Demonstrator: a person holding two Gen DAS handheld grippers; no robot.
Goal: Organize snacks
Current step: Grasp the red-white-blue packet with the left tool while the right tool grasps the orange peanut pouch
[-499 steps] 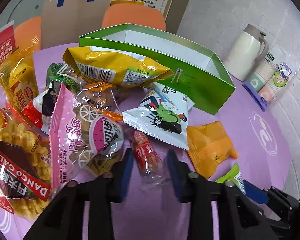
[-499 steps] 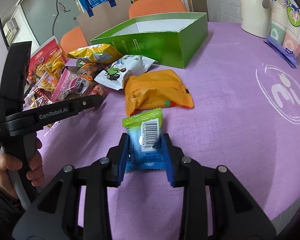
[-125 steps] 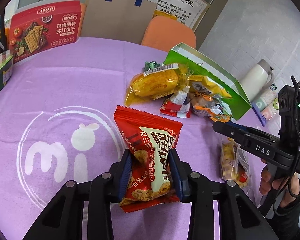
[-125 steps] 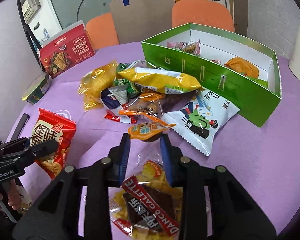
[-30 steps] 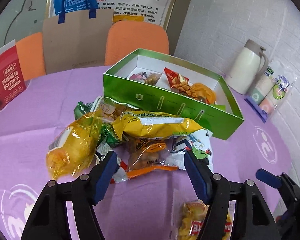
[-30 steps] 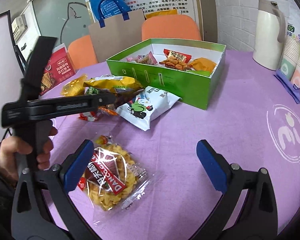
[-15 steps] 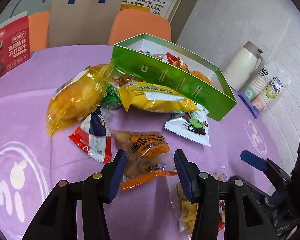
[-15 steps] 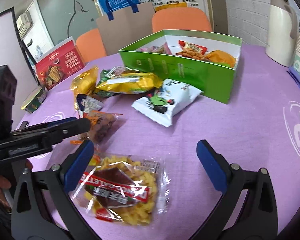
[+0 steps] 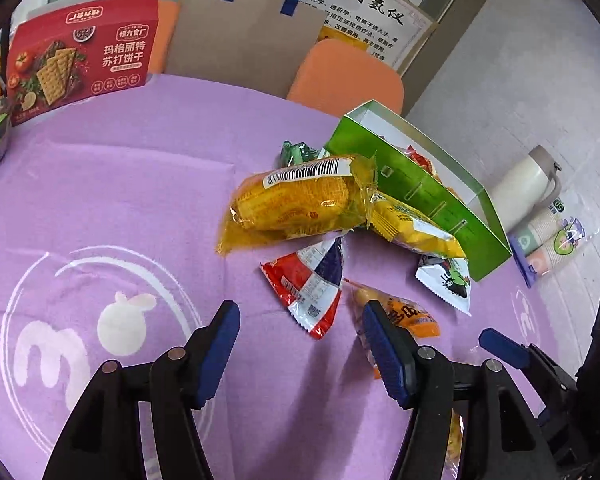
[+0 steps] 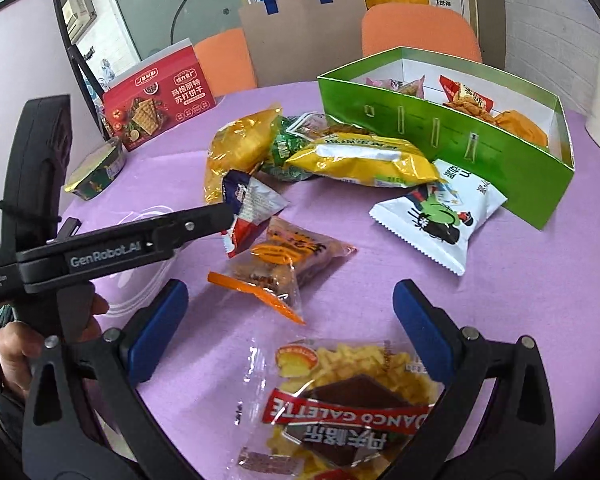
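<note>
A purple cloth with white printed logos covers the round bench (image 9: 148, 184), with orange chairs and a brown paper bag behind it.

Nearest, the left tongs (image 9: 300, 332) stand apart with nothing between them; they have just been opening wider. Just ahead of their tips, between the two pads, lies a red, white and blue packet (image 9: 310, 286), and beside the right pad an orange-labelled clear packet (image 9: 404, 314) rests on the cloth. The right tongs (image 10: 292, 322) are spread wide over a clear bag of yellow crisps (image 10: 352, 404), which lies between their arms but is not pinched; the same orange-labelled packet sits just beyond their tips.

Further ahead of both tongs is the loose heap: a big orange-yellow bag (image 9: 296, 204), a long yellow bag (image 10: 360, 160) leaning on it, a small green packet (image 10: 284, 152) tucked under, and a white packet with a cartoon bug (image 10: 440, 216) against the box wall.

Beyond that stands the green box (image 10: 440, 128), already holding a few packets, among them a red one and an orange one. So the sorting looks partly done; by my count about seven packets are still outside.

Far left of the tongs stands a red cracker box (image 9: 80, 64).
</note>
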